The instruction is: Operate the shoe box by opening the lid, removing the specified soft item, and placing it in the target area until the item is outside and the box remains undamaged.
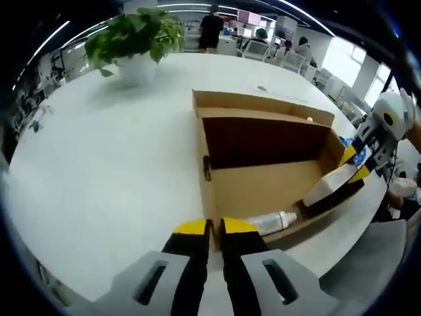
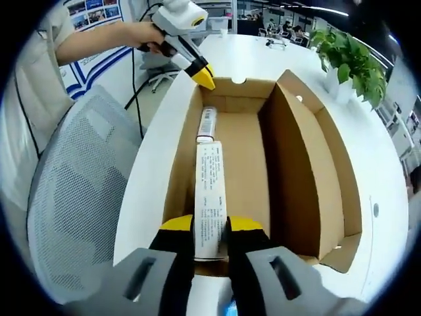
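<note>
An open cardboard shoe box (image 1: 263, 184) (image 2: 243, 151) lies on the white table, its lid (image 1: 263, 102) (image 2: 329, 164) standing up along the far long side. My left gripper (image 1: 215, 227) (image 2: 204, 78) pinches one end wall of the box, jaws nearly together. At the opposite end my right gripper (image 2: 210, 227) (image 1: 352, 168) is shut on a white printed tube (image 2: 210, 191) (image 1: 329, 184), which slants along the box's inner side wall. A small capped bottle (image 2: 207, 125) (image 1: 273, 222) lies on the box floor beyond the tube.
A potted plant (image 1: 138, 39) (image 2: 352, 56) stands on the round white table (image 1: 99, 164). A grey mesh chair (image 2: 79, 184) (image 1: 368, 257) sits by the table edge beside the box. A person's arm (image 2: 99, 39) holds the left gripper. Desks and people fill the background.
</note>
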